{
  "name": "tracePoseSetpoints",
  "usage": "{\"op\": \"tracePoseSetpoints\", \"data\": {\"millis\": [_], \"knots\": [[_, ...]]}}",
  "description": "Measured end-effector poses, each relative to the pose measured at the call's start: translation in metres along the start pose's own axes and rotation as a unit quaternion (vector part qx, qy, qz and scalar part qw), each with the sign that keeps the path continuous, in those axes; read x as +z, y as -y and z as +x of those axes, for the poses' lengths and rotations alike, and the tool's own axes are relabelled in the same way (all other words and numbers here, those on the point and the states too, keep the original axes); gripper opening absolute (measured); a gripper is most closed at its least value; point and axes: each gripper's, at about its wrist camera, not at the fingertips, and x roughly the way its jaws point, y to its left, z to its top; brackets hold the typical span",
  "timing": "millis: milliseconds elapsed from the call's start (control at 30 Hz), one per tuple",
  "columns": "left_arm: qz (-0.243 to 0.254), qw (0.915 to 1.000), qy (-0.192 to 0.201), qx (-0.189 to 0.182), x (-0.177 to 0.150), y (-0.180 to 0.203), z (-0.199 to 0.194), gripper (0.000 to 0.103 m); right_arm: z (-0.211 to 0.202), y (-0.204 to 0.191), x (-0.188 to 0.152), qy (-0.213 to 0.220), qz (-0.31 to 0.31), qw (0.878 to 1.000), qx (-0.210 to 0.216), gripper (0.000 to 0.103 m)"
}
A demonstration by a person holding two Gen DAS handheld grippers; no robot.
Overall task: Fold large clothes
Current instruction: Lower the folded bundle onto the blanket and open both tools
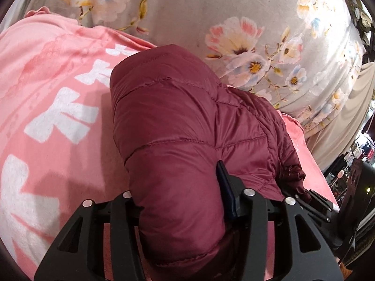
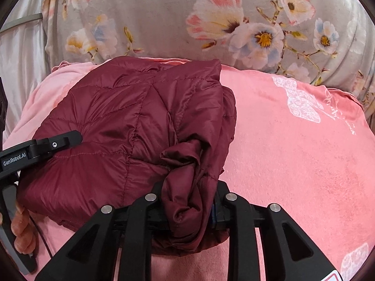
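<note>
A maroon quilted puffer jacket (image 1: 178, 126) lies bunched and folded on a pink blanket (image 1: 46, 107). In the left wrist view my left gripper (image 1: 180, 201) is shut on a thick padded fold of the jacket that bulges up between its fingers. In the right wrist view the jacket (image 2: 131, 121) sits left of centre on the pink blanket (image 2: 293, 154). My right gripper (image 2: 189, 208) is shut on a crumpled edge of the jacket near its right side. The left gripper (image 2: 58, 145) shows at the left edge, on the jacket's left side.
A grey bedspread with large flowers (image 2: 211, 18) lies behind the pink blanket. The bed's right edge and room clutter (image 1: 361, 154) show at far right in the left wrist view. A white sheet (image 2: 21, 53) lies at the far left.
</note>
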Motion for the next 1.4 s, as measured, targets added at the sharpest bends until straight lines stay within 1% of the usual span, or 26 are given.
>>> {"op": "tracePoseSetpoints", "data": {"millis": [67,133,167,200,233,333,367,400,433,467,500,567,667,733,800,833,933,1033,1233,1400], "knots": [[-0.005,0.9999,-0.007,0.011,0.0,0.001,-0.003,0.052,-0.008,0.005,0.0,-0.004,0.004,1.0,0.006,0.025],[-0.017,0.9996,-0.013,0.017,-0.001,0.002,-0.013,0.054,-0.026,0.014,-0.001,0.0,0.015,1.0,0.014,0.027],[-0.021,0.9995,-0.015,0.019,-0.002,0.003,-0.021,0.054,-0.035,0.017,-0.002,0.005,0.019,1.0,0.012,0.033],[-0.024,0.9993,-0.016,0.025,-0.004,0.005,-0.032,0.057,-0.046,0.022,-0.003,0.018,0.023,1.0,0.008,0.035],[-0.025,0.9991,-0.014,0.031,-0.005,0.008,-0.039,0.061,-0.055,0.024,-0.002,0.027,0.024,0.999,0.006,0.035],[0.002,0.9965,0.009,0.083,-0.005,0.023,-0.069,0.066,-0.079,0.025,0.006,0.048,0.025,0.998,0.016,0.035],[0.018,0.9937,0.02,0.109,-0.002,0.031,-0.078,0.067,-0.084,0.022,0.01,0.051,0.022,0.998,0.023,0.031],[0.033,0.9879,0.034,0.148,0.003,0.042,-0.088,0.068,-0.086,0.017,0.014,0.052,0.013,0.998,0.029,0.021],[0.041,0.9845,0.042,0.166,0.007,0.05,-0.094,0.068,-0.084,0.012,0.015,0.051,0.004,0.998,0.032,0.017],[0.043,0.9823,0.047,0.176,0.012,0.057,-0.097,0.068,-0.08,0.007,0.015,0.046,-0.009,0.998,0.031,0.01],[0.039,0.9815,0.045,0.182,0.015,0.063,-0.097,0.068,-0.073,0.002,0.013,0.037,-0.02,0.999,0.026,0.006],[0.023,0.9855,0.029,0.165,0.018,0.07,-0.088,0.068,-0.062,0.0,0.007,0.021,-0.021,0.999,0.026,0.004],[0.011,0.9834,0.007,0.181,0.007,0.071,-0.063,0.067,-0.045,0.009,-0.001,-0.003,-0.004,1.0,0.024,0.004],[-0.002,0.9813,-0.007,0.193,-0.003,0.066,-0.045,0.068,-0.034,0.015,-0.004,-0.019,0.01,0.999,0.031,0.004],[-0.001,0.9749,-0.001,0.223,-0.009,0.063,-0.036,0.07,-0.024,0.019,-0.008,-0.032,0.02,0.999,0.037,0.004],[0.006,0.9708,0.003,0.24,-0.009,0.059,-0.029,0.076,-0.019,0.019,-0.01,-0.037,0.023,0.998,0.039,0.004],[-0.001,0.972,0.002,0.235,-0.003,0.045,-0.018,0.081,-0.007,0.016,-0.016,-0.046,0.025,0.998,0.042,0.004],[0.002,0.9736,0.0,0.228,0.008,0.036,-0.005,0.081,0.003,0.006,-0.018,-0.052,0.019,0.998,0.04,0.004],[0.043,0.9691,0.004,0.243,0.02,0.029,0.021,0.081,0.018,0.0,-0.013,-0.063,0.025,0.997,0.043,0.004],[0.056,0.9686,0.006,0.242,0.027,0.021,0.036,0.082,0.026,-0.001,-0.011,-0.071,0.028,0.996,0.046,0.003]]}}
